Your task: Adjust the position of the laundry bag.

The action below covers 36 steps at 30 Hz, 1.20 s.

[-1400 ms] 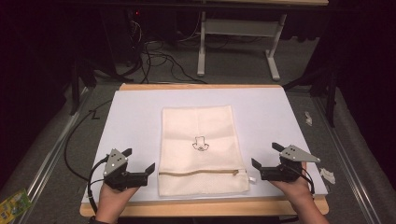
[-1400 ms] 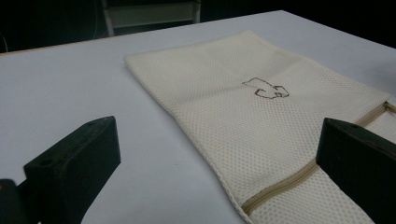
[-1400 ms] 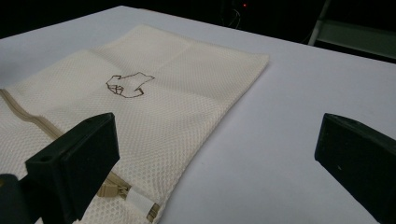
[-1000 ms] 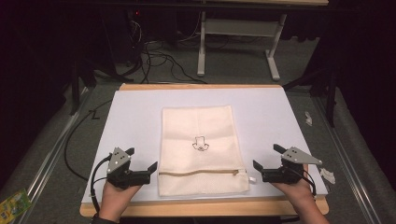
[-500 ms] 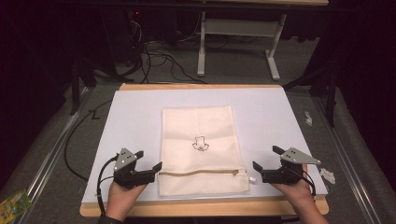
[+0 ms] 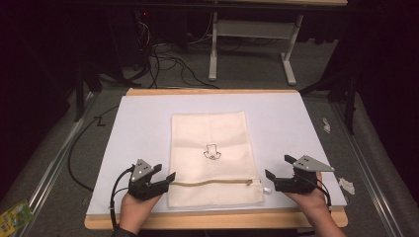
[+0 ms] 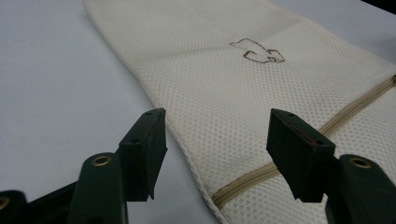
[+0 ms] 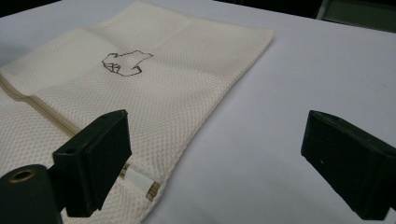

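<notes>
A cream mesh bag [image 6: 210,133] with a small dark drawing lies flat on the white sheet [image 6: 138,128], its zipper [image 6: 212,182] running along the near end. My left gripper [image 6: 165,177] sits at the bag's left edge by the zipper end. Its jaws have just been closing; in the left gripper view [image 7: 219,149] the bag's edge [image 7: 187,144] and the zipper [image 7: 243,179] lie between them, untouched. My right gripper [image 6: 276,167] rests at the bag's right edge, open, its jaws having just closed a little. Its view [image 8: 224,158] shows the white pull tab [image 8: 137,179] beside one jaw.
The sheet covers a wooden board [image 6: 212,91] whose edge shows at front and back. White scraps [image 6: 346,185] lie on the grey floor at the right, a green packet [image 6: 15,213] at the bottom left. Cables [image 6: 168,57] and a table frame [image 6: 252,34] stand behind.
My left gripper has moved right and down to the bag's left edge, and its jaws have narrowed. The right gripper has stayed in place, and the bag has not moved.
</notes>
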Available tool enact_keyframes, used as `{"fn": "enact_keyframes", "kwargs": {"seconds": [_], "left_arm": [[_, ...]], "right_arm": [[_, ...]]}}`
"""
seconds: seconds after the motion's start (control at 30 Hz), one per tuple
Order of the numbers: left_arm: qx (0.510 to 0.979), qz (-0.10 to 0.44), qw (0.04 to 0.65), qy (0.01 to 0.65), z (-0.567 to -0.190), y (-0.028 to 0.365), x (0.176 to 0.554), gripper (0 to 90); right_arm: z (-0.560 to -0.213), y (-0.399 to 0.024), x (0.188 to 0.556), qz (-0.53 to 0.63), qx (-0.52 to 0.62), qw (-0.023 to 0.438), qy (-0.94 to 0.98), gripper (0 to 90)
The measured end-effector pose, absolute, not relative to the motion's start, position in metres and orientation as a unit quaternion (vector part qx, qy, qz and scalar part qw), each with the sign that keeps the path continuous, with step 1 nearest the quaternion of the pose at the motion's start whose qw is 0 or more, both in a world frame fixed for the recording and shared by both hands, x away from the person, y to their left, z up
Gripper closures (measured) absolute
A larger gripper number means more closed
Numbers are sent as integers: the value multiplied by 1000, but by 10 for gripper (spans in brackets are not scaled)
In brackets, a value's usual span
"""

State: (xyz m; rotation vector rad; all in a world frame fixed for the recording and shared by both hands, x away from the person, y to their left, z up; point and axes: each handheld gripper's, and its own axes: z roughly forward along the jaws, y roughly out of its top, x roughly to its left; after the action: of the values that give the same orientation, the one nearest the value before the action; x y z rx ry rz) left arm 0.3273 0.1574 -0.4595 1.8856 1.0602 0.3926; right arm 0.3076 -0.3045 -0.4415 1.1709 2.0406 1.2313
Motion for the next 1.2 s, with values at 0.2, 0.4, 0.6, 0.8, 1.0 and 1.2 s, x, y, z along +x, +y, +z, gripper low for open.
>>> {"fn": "enact_keyframes", "kwargs": {"seconds": [0.2,0.4,0.6,0.8,1.0,1.2], "left_arm": [[776,155,414,450,-473,147,333,525],[780,134,409,454,-480,147,335,620],[776,125,405,466,-483,148,338,582],[774,123,407,470,-484,147,337,674],[776,126,404,469,-484,148,337,787],[779,123,400,466,-484,147,337,855]], "right_arm": [[-436,-293,313,445,425,222,756,154],[-424,-271,340,423,429,221,767,217],[-463,-257,352,401,455,195,771,318],[-476,-257,365,371,475,184,776,496],[-479,-254,367,363,470,176,785,618],[-478,-251,369,353,457,172,798,817]]}}
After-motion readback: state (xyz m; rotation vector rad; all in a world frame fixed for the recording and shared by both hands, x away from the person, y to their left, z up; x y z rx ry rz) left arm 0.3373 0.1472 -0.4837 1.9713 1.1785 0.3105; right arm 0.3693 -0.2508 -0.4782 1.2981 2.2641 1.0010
